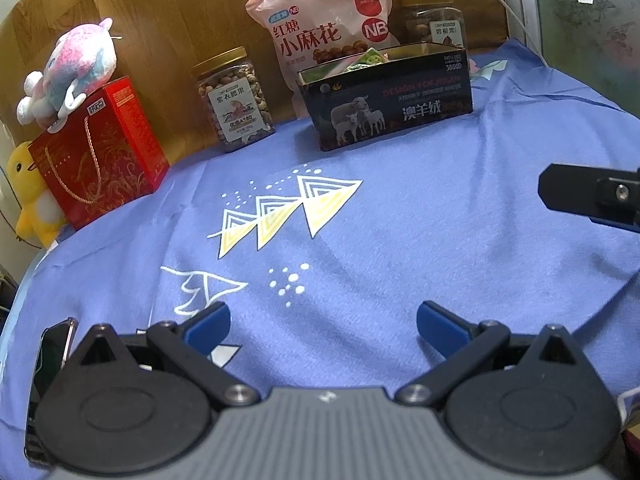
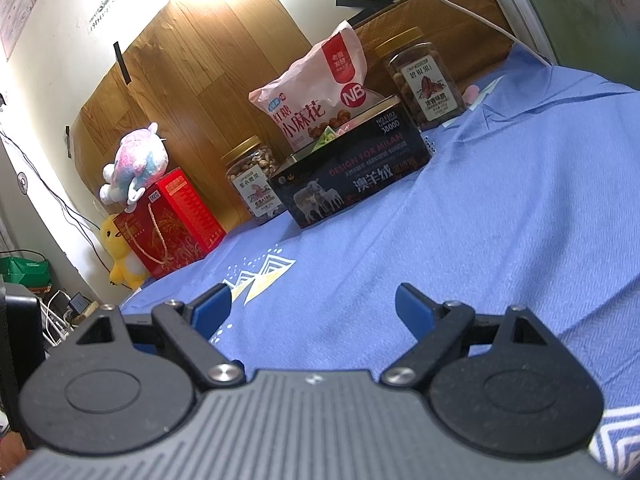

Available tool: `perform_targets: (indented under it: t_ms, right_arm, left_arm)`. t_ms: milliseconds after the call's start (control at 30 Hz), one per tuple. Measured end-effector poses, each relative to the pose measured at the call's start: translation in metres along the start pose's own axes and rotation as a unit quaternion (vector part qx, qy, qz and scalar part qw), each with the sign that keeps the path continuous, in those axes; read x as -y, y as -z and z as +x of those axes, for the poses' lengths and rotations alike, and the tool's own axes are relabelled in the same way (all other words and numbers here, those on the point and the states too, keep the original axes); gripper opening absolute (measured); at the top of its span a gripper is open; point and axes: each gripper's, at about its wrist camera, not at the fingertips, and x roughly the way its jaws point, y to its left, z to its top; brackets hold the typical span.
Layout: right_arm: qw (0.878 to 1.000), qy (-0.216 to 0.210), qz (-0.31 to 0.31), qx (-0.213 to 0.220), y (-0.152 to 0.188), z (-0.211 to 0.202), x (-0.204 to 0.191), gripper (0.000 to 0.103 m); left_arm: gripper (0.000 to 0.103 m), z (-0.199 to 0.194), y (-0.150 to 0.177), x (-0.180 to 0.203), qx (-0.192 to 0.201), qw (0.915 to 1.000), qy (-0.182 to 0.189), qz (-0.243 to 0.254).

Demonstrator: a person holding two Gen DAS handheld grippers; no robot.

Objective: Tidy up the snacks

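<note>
A dark open box with a sheep picture (image 1: 388,100) (image 2: 352,176) stands at the back of the blue cloth, with small snack packets showing inside. Behind it leans a pink snack bag (image 1: 324,28) (image 2: 320,96). A nut jar with a gold lid (image 1: 234,100) (image 2: 252,180) stands left of the box, and another jar (image 1: 436,20) (image 2: 424,76) stands behind its right end. My left gripper (image 1: 322,326) is open and empty over the cloth. My right gripper (image 2: 312,308) is open and empty; part of it shows at the right edge of the left wrist view (image 1: 592,196).
A red gift box (image 1: 100,152) (image 2: 172,224) with a pink plush toy (image 1: 76,68) (image 2: 136,164) on top stands at the back left, beside a yellow plush duck (image 1: 32,196) (image 2: 120,256). A phone (image 1: 52,360) lies at the cloth's left edge. A wooden board (image 1: 180,20) backs the table.
</note>
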Motion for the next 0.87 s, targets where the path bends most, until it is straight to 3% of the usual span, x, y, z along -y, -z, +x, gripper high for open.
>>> perform_targets:
  t_ms: [567,867]
  right_arm:
    - [1.000,0.000,0.001,-0.001,0.0020,0.0008,0.0003,0.091]
    - [1.000,0.001,-0.001,-0.001,0.0038,0.0033,0.0015,0.091]
  left_arm:
    - [0.103,0.0010,-0.0004,-0.0013,-0.002,1.0000,0.007,-0.006]
    - [0.103,0.0012,-0.0015,-0.0036,-0.003,0.9993,0.035,-0.014]
